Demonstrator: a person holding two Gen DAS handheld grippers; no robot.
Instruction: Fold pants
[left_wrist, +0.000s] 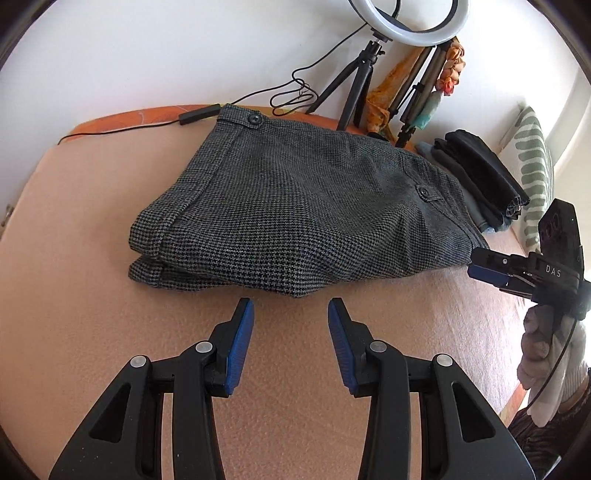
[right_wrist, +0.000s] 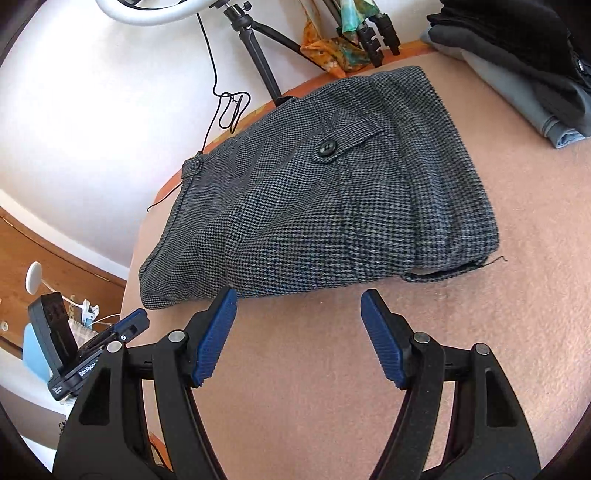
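Grey houndstooth pants (left_wrist: 295, 206) lie folded into a compact stack on the peach bed cover (left_wrist: 295, 369); the waistband with its button is at the far side. They also show in the right wrist view (right_wrist: 332, 206). My left gripper (left_wrist: 291, 306) is open and empty, just short of the near folded edge. My right gripper (right_wrist: 299, 299) is open and empty at the pants' near edge, its left fingertip (right_wrist: 227, 299) close to the cloth. The right gripper also shows at the right of the left wrist view (left_wrist: 480, 264).
A pile of folded dark clothes (left_wrist: 480, 177) lies to the right of the pants. A ring light on a tripod (left_wrist: 373, 55), more tripods and a cable (left_wrist: 295, 96) stand against the back wall. A patterned pillow (left_wrist: 532, 162) is far right.
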